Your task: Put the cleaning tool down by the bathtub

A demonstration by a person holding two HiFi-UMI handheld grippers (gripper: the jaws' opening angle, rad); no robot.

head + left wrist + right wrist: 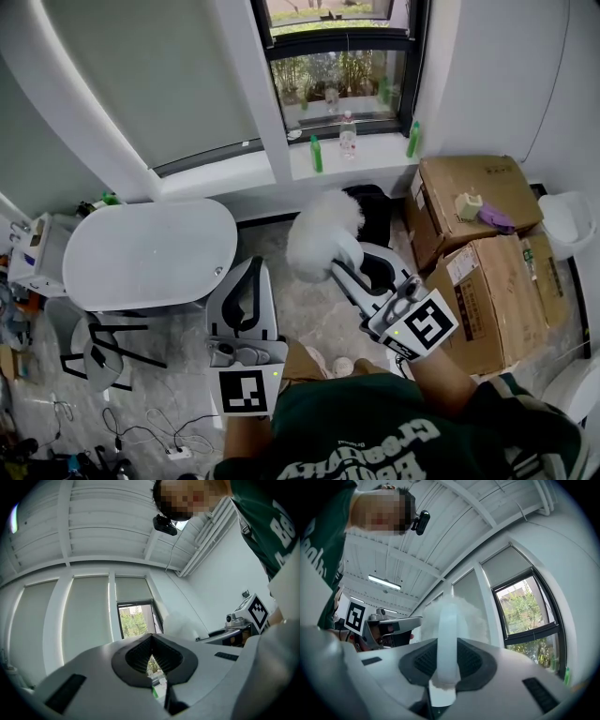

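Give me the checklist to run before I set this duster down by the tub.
1. Grip on the duster: its handle is clamped between the pads of the right hand-held gripper. Ok.
2. Left hand-held gripper free: jaws together, nothing between them. Ok.
3. Duster at the bathtub: it is held up to the tub's right, apart from it, not yet down. Not ok.
4. Landing spot: bare floor shows along the tub's right end. Ok.
5. Floor dry there: cannot tell.
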